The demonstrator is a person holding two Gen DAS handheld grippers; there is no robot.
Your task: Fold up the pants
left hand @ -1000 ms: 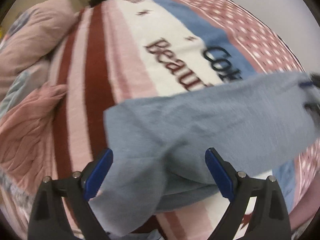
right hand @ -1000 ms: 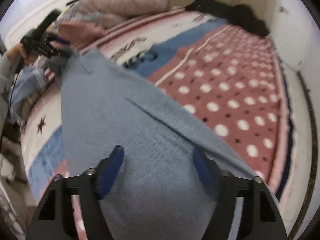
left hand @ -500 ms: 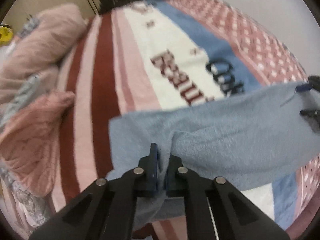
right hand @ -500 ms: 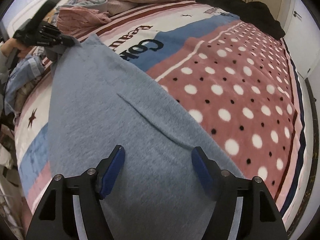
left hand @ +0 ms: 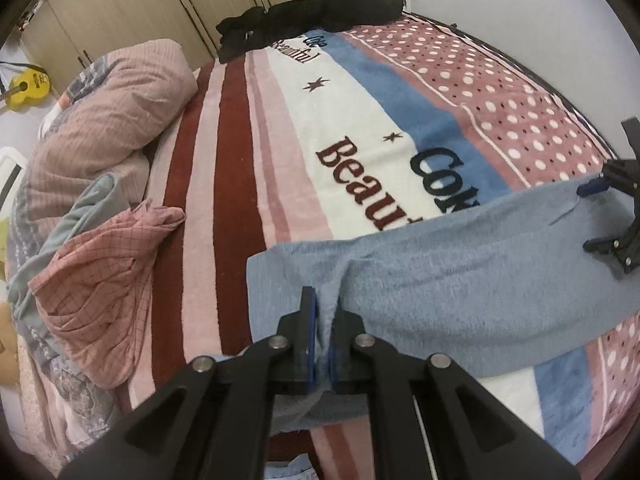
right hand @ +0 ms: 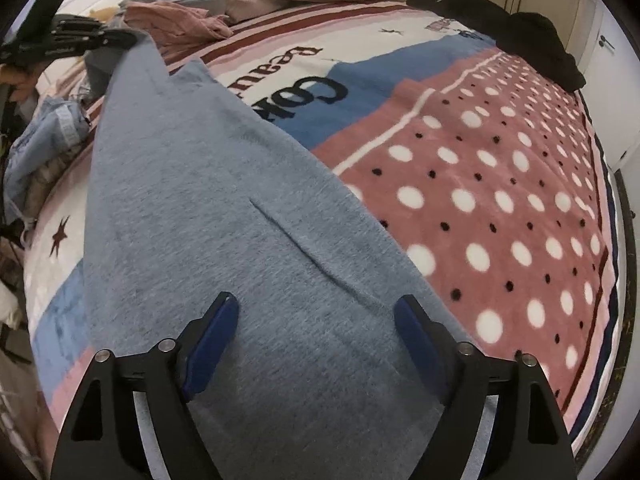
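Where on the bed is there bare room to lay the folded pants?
Free: the polka-dot band right of the pants, and the striped middle between the pink duvet and the lettering. Crowded: the clothes heap on the left and the black garments at the far end.

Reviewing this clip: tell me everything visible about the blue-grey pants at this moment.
The pants are blue-grey, of soft fuzzy knit-looking fabric, spread lengthwise across the patterned blanket near the bed's front edge. A slit-like seam, perhaps a pocket, runs diagonally across them in the right wrist view. The left gripper is shut on a pinched ridge of fabric at one end; the right gripper hovers open over the other end, its pads apart.
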